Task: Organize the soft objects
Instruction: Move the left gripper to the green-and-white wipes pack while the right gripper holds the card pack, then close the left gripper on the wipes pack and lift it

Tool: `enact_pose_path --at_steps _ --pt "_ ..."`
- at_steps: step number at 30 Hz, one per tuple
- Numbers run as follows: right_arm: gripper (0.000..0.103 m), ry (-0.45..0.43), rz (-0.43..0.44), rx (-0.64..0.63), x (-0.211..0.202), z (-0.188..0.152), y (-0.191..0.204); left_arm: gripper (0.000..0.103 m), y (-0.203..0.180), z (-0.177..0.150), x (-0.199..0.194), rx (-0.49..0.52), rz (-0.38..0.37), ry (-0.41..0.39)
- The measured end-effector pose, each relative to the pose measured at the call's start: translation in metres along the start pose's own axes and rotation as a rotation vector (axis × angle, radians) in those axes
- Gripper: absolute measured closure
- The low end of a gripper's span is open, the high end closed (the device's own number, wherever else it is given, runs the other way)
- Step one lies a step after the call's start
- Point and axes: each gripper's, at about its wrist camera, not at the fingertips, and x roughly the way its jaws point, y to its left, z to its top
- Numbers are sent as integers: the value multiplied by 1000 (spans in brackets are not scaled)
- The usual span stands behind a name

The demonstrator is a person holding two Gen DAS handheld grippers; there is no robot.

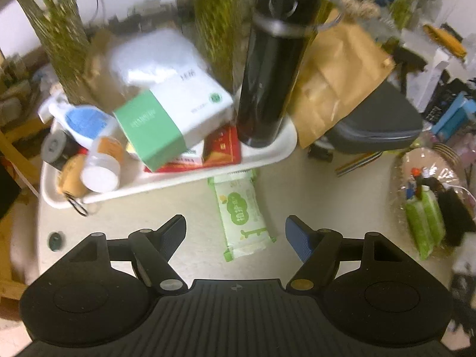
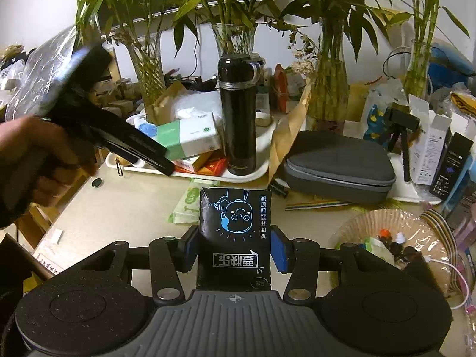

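The green tissue pack (image 1: 242,215) is lying on the table (image 1: 327,184) just ahead of our left gripper (image 1: 235,232), jaws gaping wide and empty; over on the right wrist, our right gripper (image 2: 235,250) is clamping the black tissue pack (image 2: 235,232) above the table.

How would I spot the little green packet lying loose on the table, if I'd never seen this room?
Find the white tray crowded with boxes and the tall black flask. Just in front of the tray's near edge, flat on the bare tabletop, lies the green-and-white tissue packet. Unlike its neighbours, it is a soft, pale green wrapper lying outside the tray, with nothing holding it.
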Motion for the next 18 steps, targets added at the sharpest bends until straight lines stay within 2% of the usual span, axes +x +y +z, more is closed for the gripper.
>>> enact_pose_path --at_steps 9,18 --pt "51 3 -1 -1 1 1 -4 30 -3 8 69 -49 19 113" --pt "51 12 0 -6 3 0 -6 30 0 8 104 -108 25 150"
